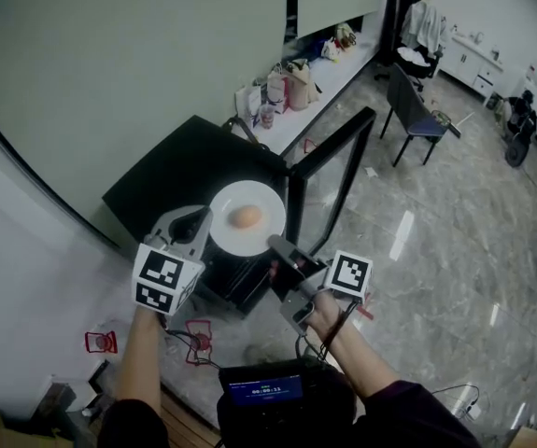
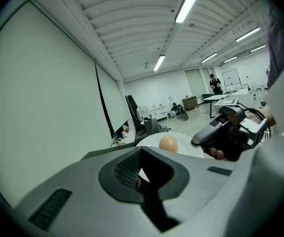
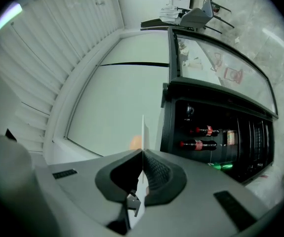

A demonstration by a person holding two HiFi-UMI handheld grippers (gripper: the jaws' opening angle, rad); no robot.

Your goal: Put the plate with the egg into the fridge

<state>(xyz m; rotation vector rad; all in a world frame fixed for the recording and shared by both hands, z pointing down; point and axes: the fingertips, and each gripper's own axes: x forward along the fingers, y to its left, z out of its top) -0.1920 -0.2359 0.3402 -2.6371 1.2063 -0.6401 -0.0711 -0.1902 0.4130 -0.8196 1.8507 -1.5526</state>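
Below left tool [image 1: 204,226] and right tool [image 1: 277,244]: black glass-door fridge [image 1: 184,171], door swung open so the interior is reachable. Between the tools: round white plate [image 1: 264,198], over the fridge's front edge, not yet inside. Each tool is clamped down tight on the rim, one per side, likely to keep the plate level. Brown egg [image 1: 245,217] sits loose mid-plate, about equally far from both tools, and would probably roll if either side dips. Next move, I'd guess: lower it and slide it in flat.
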